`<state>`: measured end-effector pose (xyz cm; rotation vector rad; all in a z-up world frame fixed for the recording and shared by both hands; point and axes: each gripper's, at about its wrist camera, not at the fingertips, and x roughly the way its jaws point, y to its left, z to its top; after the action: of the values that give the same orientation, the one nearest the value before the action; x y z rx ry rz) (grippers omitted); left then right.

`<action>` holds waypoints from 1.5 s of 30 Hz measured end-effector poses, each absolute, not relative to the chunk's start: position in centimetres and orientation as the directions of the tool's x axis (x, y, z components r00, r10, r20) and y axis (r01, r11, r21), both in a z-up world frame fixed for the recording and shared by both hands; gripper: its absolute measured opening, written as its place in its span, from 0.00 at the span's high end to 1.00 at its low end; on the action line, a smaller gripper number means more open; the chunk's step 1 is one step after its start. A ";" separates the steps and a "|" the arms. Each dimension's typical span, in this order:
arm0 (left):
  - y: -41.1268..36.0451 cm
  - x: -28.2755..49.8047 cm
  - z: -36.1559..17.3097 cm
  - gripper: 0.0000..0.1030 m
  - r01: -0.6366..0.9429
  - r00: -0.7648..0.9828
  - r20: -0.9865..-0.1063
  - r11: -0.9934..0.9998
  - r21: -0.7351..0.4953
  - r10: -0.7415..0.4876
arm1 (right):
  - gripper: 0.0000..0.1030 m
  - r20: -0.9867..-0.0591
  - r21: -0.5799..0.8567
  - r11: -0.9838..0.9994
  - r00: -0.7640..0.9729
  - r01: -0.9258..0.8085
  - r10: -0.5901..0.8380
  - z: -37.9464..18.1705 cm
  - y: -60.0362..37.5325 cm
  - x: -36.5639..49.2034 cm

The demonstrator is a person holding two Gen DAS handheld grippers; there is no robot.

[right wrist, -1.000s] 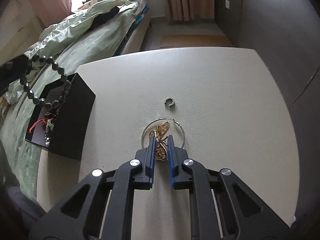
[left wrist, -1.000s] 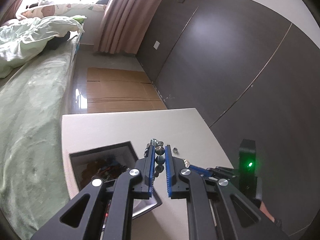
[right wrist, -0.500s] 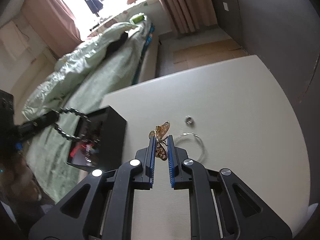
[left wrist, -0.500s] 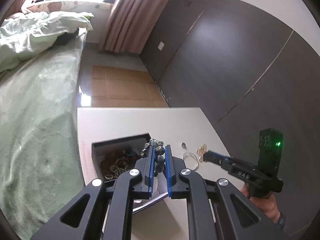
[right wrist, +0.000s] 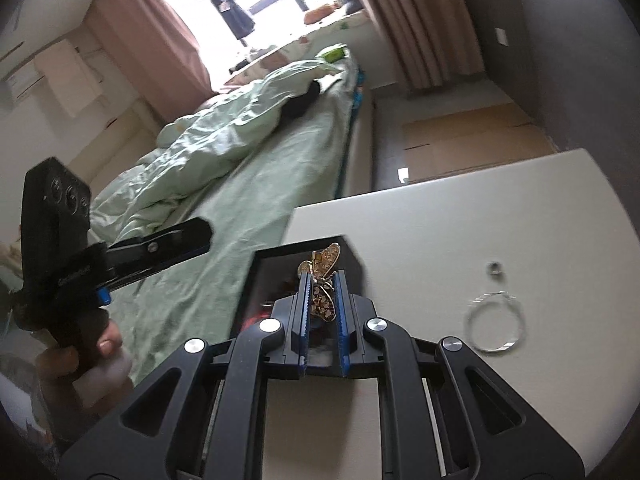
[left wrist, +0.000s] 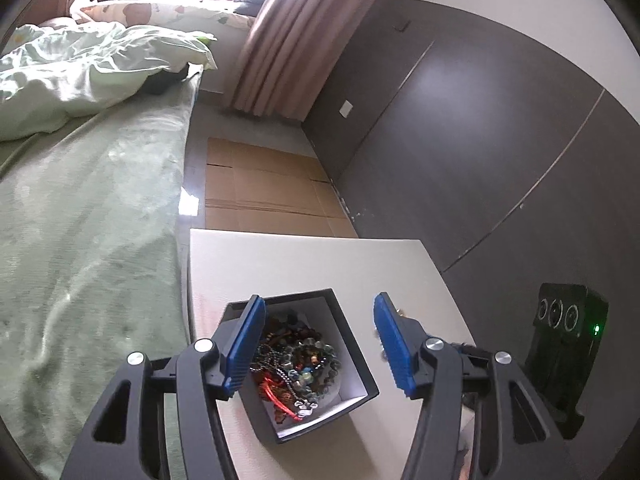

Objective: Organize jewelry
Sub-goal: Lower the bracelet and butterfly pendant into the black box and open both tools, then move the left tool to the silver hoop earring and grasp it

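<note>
Right wrist view shows the right hand-held gripper (right wrist: 322, 300) closed on a gold butterfly ornament (right wrist: 325, 276), which stands up between the blue pads with its wings rising above the fingertips. It looks light, thin and stiff, with filigree wings that would likely bend under a hard squeeze; the firm lower body, where the pads already press, seems the safest place to hold it. It hangs over the near edge of the black jewelry box (right wrist: 280, 264) on the white surface (right wrist: 460, 232), so a short forward move and a gentle release should drop it in. A thin wire hoop (right wrist: 496, 326) and a small ring (right wrist: 495, 269) lie on the surface to the right, well apart from the box; both look light, slippery and hard to pinch flat.

Left wrist view has the left hand-held gripper (left wrist: 320, 348) spread wide and empty above the box (left wrist: 352, 344), whose tangle of beads and chains (left wrist: 296, 364) lies between its fingers.
</note>
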<state>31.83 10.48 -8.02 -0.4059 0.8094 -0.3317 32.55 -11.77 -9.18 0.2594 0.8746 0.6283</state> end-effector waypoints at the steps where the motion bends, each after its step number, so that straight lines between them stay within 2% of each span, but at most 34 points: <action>1: 10.7 31.8 -7.9 0.44 0.128 0.650 -0.625 0.873 -0.471 -0.432 | 0.88 -0.632 0.461 0.787 0.471 -0.410 0.616 -9.2 -11.3 32.5; 6: 11.9 31.4 -7.5 0.37 0.108 0.670 -0.616 0.876 -0.470 -0.414 | 0.88 -0.619 0.489 0.765 0.451 -0.419 0.643 -9.4 -9.2 32.6; 8: 12.3 31.4 -7.6 0.32 0.100 0.669 -0.613 0.868 -0.487 -0.421 | 0.87 -0.624 0.491 0.769 0.451 -0.410 0.638 -9.4 -8.5 32.7; 9: 12.4 31.4 -7.7 0.26 0.096 0.670 -0.613 0.867 -0.488 -0.419 | 0.84 -0.633 0.493 0.773 0.446 -0.399 0.633 -9.5 -8.3 32.8; 10: 12.6 31.3 -7.7 0.18 0.091 0.672 -0.614 0.869 -0.486 -0.414 | 0.76 -0.643 0.499 0.776 0.435 -0.386 0.630 -9.5 -8.3 33.0; 11: 12.6 31.3 -7.8 0.15 0.087 0.675 -0.615 0.872 -0.481 -0.407 | 0.47 -0.644 0.497 0.781 0.443 -0.378 0.624 -9.4 -8.6 32.9; 12: 12.7 31.3 -7.8 0.11 0.088 0.676 -0.614 0.872 -0.481 -0.407 | 0.22 -0.639 0.479 0.796 0.475 -0.371 0.606 -9.0 -8.9 32.6; 14: 12.5 31.2 -7.6 0.08 0.095 0.678 -0.609 0.870 -0.484 -0.413 | 0.14 -0.622 0.426 0.823 0.540 -0.376 0.568 -7.9 -9.8 31.8; 21: 10.6 31.3 -7.2 0.08 0.114 0.670 -0.615 0.876 -0.469 -0.416 | 0.14 -0.639 0.418 0.860 0.578 -0.293 0.507 -8.2 -13.9 31.7; 24: 8.9 31.4 -6.8 0.08 0.141 0.665 -0.613 0.878 -0.458 -0.426 | 0.10 -0.621 0.417 0.872 0.621 -0.254 0.478 -7.7 -16.4 31.6; 35: 2.1 32.6 -7.3 0.08 0.217 0.615 -0.629 0.868 -0.446 -0.477 | 0.09 -0.578 0.428 0.894 0.720 -0.133 0.384 -7.5 -23.7 31.1; 45: -5.9 34.3 -10.6 0.08 0.289 0.526 -0.708 0.882 -0.373 -0.472 | 0.09 -0.653 0.430 0.903 0.692 0.006 0.306 -9.2 -30.2 31.7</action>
<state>34.29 -5.87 -10.55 -0.2198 0.9105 -0.4590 31.65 -30.21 -9.23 0.4224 0.7937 0.1733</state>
